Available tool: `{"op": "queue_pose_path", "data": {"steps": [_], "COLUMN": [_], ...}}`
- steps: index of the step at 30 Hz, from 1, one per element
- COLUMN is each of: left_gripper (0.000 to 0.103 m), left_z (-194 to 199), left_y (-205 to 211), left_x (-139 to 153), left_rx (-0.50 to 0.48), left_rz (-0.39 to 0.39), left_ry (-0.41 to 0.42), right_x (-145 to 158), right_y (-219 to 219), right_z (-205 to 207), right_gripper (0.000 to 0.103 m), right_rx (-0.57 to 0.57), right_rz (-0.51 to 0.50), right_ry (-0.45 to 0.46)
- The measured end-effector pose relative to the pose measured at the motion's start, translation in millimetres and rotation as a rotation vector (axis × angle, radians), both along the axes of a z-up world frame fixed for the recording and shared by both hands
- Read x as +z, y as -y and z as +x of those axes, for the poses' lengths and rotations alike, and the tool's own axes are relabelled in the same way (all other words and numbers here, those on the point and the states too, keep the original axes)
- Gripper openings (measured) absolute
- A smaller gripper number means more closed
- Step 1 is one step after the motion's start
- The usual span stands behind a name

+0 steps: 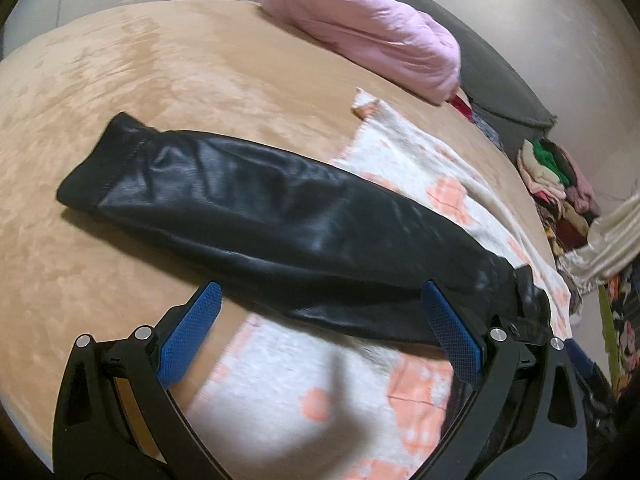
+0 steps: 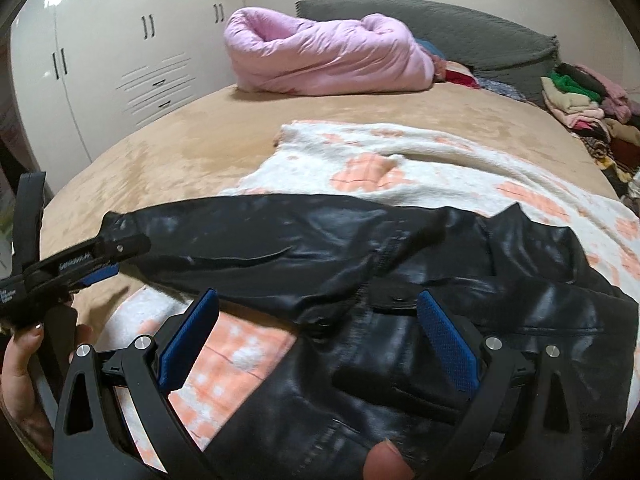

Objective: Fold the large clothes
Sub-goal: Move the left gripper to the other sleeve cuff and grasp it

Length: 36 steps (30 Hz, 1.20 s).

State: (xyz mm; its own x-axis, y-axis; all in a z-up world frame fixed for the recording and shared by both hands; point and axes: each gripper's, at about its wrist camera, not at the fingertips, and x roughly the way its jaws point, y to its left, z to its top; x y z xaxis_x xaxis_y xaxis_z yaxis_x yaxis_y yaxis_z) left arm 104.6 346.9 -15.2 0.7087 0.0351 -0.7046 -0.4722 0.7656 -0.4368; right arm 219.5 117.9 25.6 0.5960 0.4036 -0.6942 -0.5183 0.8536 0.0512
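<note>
Nearest, my right tongs (image 2: 316, 344) hang released over the black leather jacket's (image 2: 420, 320) body on the bed (image 2: 192, 144); a fingertip shows at the bottom edge. My left tongs (image 1: 320, 332), also released, hover above its outstretched sleeve (image 1: 240, 200); my hand (image 2: 24, 364) grips their handle, held level and pointing inward. Under the jacket lies a white-and-peach blanket (image 2: 400, 160). Likely risk: slick leather slipping free, or tongs pinching blanket too. Farther back sits a pink duvet (image 2: 320, 56).
</note>
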Motion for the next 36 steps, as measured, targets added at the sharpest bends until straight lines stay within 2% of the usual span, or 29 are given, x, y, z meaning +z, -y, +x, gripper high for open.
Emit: {"op": "queue_pose_path", "data": {"steps": [6,11,16,22,31,36], "left_gripper": [0.094,0.094,0.094,0.094,0.093,0.094], "left_z": [-9,-13,-12,-1,-41,-27], "left_y": [-31,-56,-77,-76,-71,-79], "left_x": [-12,-25,-40,-39,-32,-38], "left_rx": [0.107,0.188,0.246,0.258,0.307,0.328], "left_rz": [-0.059,-0.121,-0.178,-0.119,-0.167,-0.159], "left_ry": [0.000,-0.007,-0.001,-0.034,-0.016,-0.013], "right_x": [-3,-12,-14,-13,-16,-27], "right_y": [-24,-26,-22,-5,24,21], "right_z": [-4,-4,-5,-2,0,3], "right_gripper": [0.099,0.099,0.099,0.099,0.099,0.099], "right_rx": [0.052,0.050,0.039,0.007,-0.045,-0.033], "right_rz": [-0.011,0.016,0.007,0.025,0.049,0.055], "right_ry": [0.005,-0.029,-0.022,-0.030,-0.052,-0.080]}}
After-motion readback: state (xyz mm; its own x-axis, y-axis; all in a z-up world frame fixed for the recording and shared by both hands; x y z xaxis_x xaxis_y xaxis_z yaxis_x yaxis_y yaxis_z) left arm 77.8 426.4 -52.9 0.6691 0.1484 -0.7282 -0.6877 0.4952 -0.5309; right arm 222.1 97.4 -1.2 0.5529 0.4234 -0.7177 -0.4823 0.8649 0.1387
